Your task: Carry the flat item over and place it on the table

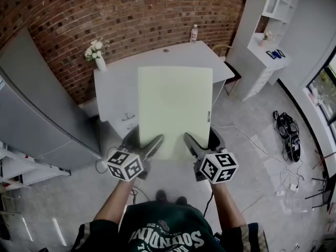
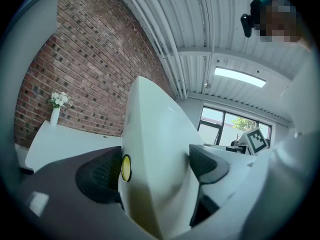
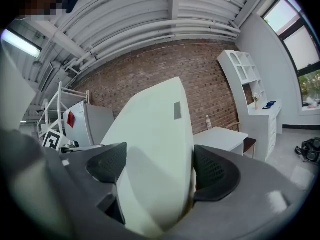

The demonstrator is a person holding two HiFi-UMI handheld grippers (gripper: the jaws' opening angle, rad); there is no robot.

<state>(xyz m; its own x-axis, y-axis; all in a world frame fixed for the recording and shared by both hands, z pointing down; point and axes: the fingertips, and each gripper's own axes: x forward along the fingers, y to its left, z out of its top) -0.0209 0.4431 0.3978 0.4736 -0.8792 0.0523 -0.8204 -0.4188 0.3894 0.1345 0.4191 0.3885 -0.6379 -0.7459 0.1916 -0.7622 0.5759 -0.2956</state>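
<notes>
A pale green flat board (image 1: 175, 109) is held level in front of me, above the floor and overlapping the white table (image 1: 113, 85) in the head view. My left gripper (image 1: 149, 147) is shut on the board's near left edge, and my right gripper (image 1: 192, 145) is shut on its near right edge. In the left gripper view the board (image 2: 155, 159) rises between the two dark pads. In the right gripper view the board (image 3: 155, 149) fills the gap between the pads in the same way, with the table (image 3: 220, 138) beyond it.
A vase of white flowers (image 1: 97, 54) stands at the table's far left and a bottle (image 1: 194, 33) at its far edge by the brick wall. A grey cabinet (image 1: 37, 109) stands left, white shelving (image 1: 270, 41) right. Cables and a dark device (image 1: 289, 133) lie on the floor at right.
</notes>
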